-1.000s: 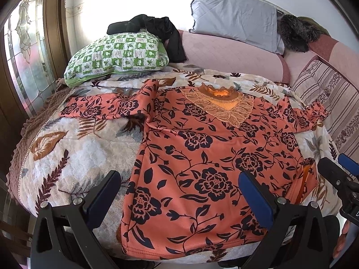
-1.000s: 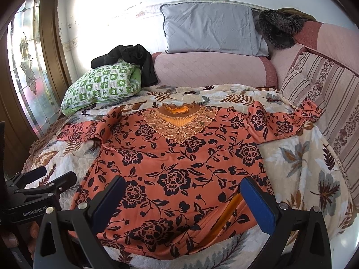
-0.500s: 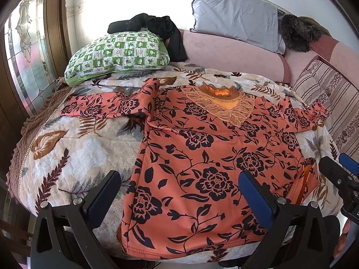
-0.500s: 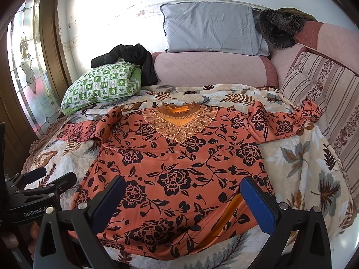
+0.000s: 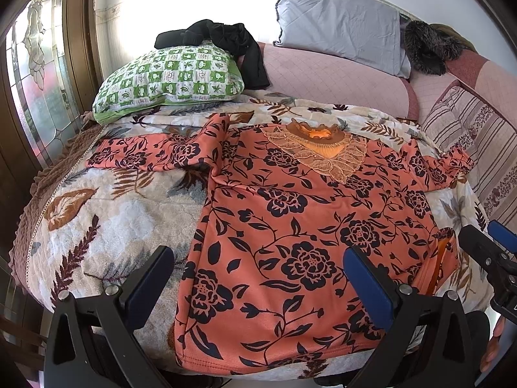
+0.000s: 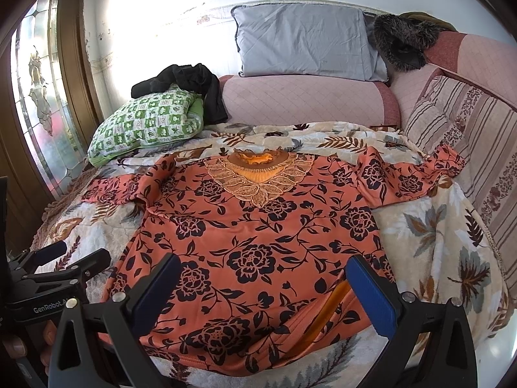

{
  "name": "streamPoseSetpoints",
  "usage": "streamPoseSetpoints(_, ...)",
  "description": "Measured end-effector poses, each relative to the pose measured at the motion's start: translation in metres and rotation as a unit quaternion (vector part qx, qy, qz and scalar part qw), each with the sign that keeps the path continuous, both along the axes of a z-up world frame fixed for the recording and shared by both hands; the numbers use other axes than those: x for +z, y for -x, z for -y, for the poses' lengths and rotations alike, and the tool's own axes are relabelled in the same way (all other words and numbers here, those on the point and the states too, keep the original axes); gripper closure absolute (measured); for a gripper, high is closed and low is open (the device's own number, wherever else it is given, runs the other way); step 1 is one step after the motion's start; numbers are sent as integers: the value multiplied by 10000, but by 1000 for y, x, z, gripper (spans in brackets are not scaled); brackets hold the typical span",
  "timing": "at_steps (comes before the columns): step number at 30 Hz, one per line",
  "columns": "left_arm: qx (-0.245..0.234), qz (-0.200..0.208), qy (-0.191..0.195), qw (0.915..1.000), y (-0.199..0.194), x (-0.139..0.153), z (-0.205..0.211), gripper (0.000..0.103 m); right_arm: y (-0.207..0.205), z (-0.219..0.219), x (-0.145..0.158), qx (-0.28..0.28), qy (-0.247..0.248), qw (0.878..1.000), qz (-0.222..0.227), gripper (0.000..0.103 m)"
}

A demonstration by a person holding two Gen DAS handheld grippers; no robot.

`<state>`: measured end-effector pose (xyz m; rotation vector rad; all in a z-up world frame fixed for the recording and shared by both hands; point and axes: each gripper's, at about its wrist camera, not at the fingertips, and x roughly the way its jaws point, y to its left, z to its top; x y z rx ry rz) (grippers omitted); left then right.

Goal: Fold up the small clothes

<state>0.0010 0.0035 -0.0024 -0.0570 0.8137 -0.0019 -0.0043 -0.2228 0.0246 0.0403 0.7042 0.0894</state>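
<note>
Change against the frames of a second ago: none worth entering; both views shift by a hair, the garment lies as it lay, and both tools remain where they were. Left to right: a leaded stained-glass door panel in a dark wood frame [image 5: 35, 74]; a green-and-white checked pillow [image 5: 171, 79] with a crumpled black garment [image 5: 223, 37] draped over its far end; the left gripper [image 5: 258, 278], black frame with blue pads, jaws wide apart and clamped on nothing, hovering over the near hem. Centre: an orange long-sleeved blouse printed with black roses [image 5: 290, 226], lying front-up and flat on a cream bedspread with a brown and grey leaf pattern [image 5: 106, 213]. Its long axis runs from the near edge of the bed toward the headboard, lace-trimmed neckline [image 5: 320, 152] at the far end, hem nearest the cameras; both sleeves are spread out sideways, the right one crumpled against the striped side cushion [image 6: 468, 148]. Behind: a grey pillow [image 6: 303, 38] on a pink quilted bolster [image 6: 307, 100], a dark furry item [image 6: 404, 42] beside it. The right gripper [image 6: 261, 287], same make, jaws likewise wide apart and empty, over the hem's right portion.
</note>
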Motion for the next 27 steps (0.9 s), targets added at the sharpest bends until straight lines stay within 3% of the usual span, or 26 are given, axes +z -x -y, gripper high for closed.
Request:
streamPoseSetpoints(22, -10, -48, -2, 10000, -6, -3, 1, 0, -7, 1, -1, -11, -17, 10000, -11, 0)
streamPoseSetpoints(25, -128, -183, 349, 9991, -12, -12, -10, 0, -13, 14, -4, 30, -284, 9996, -26, 0)
streamPoseSetpoints(27, -268, -434, 935, 9943, -22, -25, -25, 0, -19, 37, -6, 19, -709, 9975, -54, 0)
